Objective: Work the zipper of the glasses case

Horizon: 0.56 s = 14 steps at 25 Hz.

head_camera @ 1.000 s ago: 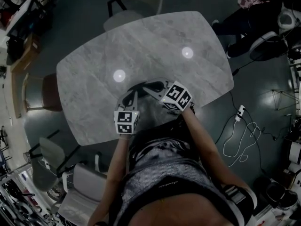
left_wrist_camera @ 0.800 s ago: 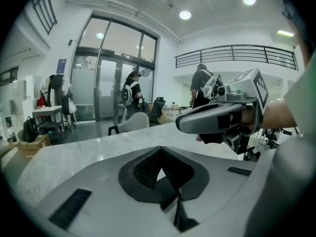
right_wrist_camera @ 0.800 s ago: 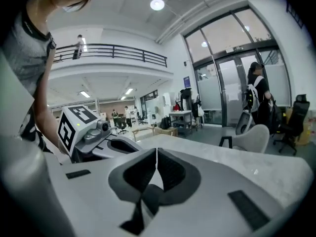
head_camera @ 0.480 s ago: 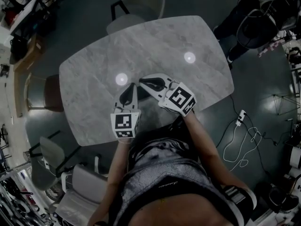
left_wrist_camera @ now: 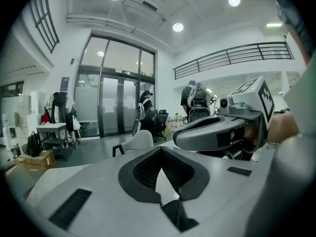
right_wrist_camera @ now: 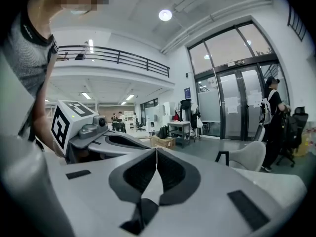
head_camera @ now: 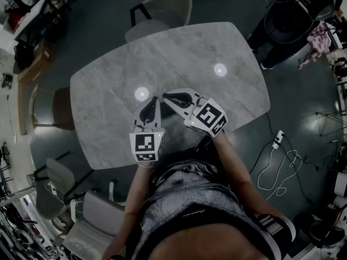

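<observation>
You are standing at a grey marbled table [head_camera: 108,85] in a dim room with a dark floor. In the head view, a pale chair [head_camera: 165,7] is sitting at the table's far edge and a white cable [head_camera: 276,164] is lying on the floor to the right. Two ceiling lights are reflecting off the tabletop. You are holding the left gripper [head_camera: 153,99] and the right gripper [head_camera: 167,96] above the near half of the table, tips close together, the right one angling in from the right.

In the left gripper view, the left gripper [left_wrist_camera: 160,154] is pointing into a bright hall with tall glass doors [left_wrist_camera: 111,98], and its jaws are meeting at the tips with nothing between them. The right gripper [left_wrist_camera: 217,132] is showing just to the right.

In the right gripper view, the right gripper [right_wrist_camera: 156,154] is also pressing its jaws together, empty, with the left gripper [right_wrist_camera: 106,141] to the left.

No view is showing the glasses case.
</observation>
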{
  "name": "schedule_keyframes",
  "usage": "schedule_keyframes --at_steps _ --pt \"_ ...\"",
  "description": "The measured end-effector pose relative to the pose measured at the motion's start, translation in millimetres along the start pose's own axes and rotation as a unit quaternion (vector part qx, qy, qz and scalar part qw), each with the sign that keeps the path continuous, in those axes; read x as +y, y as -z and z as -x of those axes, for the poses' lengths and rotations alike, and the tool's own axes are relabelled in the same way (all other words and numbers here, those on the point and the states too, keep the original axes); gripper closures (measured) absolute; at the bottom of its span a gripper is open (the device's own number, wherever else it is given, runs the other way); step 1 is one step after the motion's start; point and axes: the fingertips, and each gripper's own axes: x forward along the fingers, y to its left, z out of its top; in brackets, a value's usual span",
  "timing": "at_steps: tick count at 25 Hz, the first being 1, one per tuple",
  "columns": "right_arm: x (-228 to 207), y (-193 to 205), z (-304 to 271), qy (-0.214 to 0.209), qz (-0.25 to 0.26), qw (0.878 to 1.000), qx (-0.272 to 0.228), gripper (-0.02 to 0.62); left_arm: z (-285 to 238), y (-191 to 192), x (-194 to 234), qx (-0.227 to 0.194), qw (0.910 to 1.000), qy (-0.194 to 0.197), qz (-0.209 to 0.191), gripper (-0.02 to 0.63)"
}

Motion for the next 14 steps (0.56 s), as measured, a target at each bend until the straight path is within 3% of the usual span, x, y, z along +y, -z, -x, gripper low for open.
schedule_keyframes --at_steps 14 --pt "1.0 4.8 1.8 -0.002 -0.002 1.0 0.007 0.534 -0.5 4.1 -1.8 0.003 1.0 -0.001 0.006 0.6"
